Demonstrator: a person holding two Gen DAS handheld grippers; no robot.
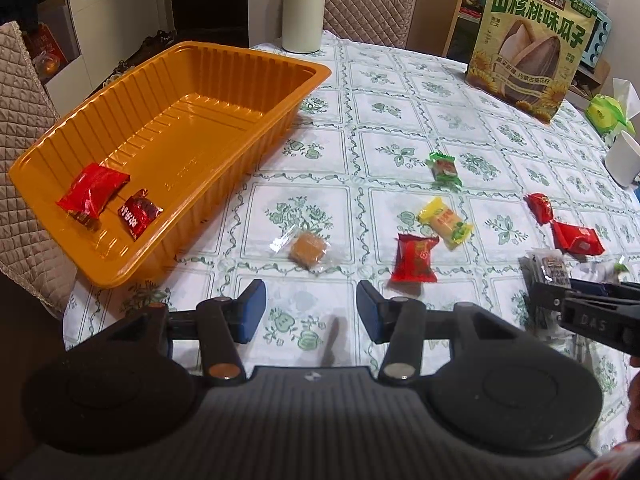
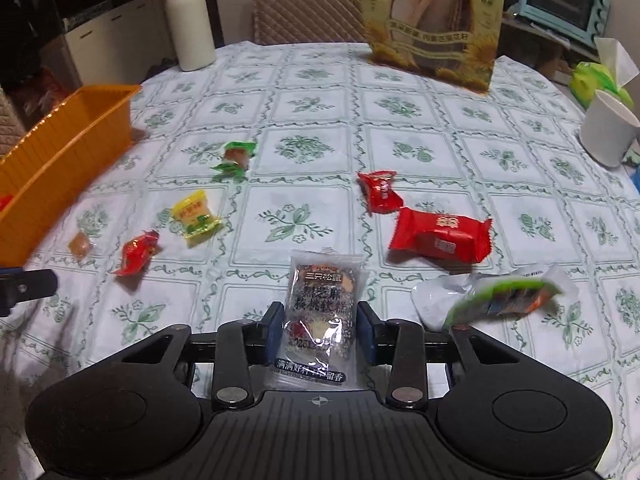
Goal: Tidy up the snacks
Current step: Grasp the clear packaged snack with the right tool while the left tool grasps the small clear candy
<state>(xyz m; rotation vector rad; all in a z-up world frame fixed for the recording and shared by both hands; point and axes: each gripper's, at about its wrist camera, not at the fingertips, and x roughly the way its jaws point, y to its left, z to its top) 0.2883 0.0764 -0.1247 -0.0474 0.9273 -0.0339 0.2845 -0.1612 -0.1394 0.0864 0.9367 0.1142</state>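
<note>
The right gripper (image 2: 320,330) holds a clear packet with dark contents (image 2: 320,320): both blue pads (image 2: 275,328) press on its sides. No earlier view is available for comparison. Printing on the packet is partly legible: "三只松鼠" on a small dark label near the top, large characters below it that are too blurred to read with certainty, and "2025" lower down.

The left gripper (image 1: 311,312) stands partly open with nothing between its blue pads (image 1: 252,312); bare tablecloth (image 1: 312,168) lies beneath.

From the right gripper outward, right wrist view:
- At 3 o'clock, just beside the gripper, a white and green wrapper (image 2: 496,300), blurred.
- At 1 o'clock, a large red packet (image 2: 440,236) touching a smaller red sweet (image 2: 378,192).
- At 10 to 11 o'clock, a red sweet (image 2: 136,254), a yellow sweet (image 2: 196,218), a green sweet (image 2: 234,160) and a brown sweet in clear wrap (image 2: 81,245).

The left wrist view alone shows the interior of the orange tray (image 1: 224,92), at 10 o'clock from the left gripper. Two red packets lie at its near end: a larger one (image 1: 94,190) and a smaller one with white characters (image 1: 138,213). The right wrist view shows only the tray's outer wall.

The right wrist view alone shows a light blue oven (image 2: 564,4) at 1 o'clock, far off.

Both views show a white bottle (image 1: 302,4), a white cup (image 2: 608,128) and a standing seed bag (image 1: 532,40). The left wrist view gives its title complete: "山核桃味瓜子". The neighbouring gripper's body reads "DAS".
</note>
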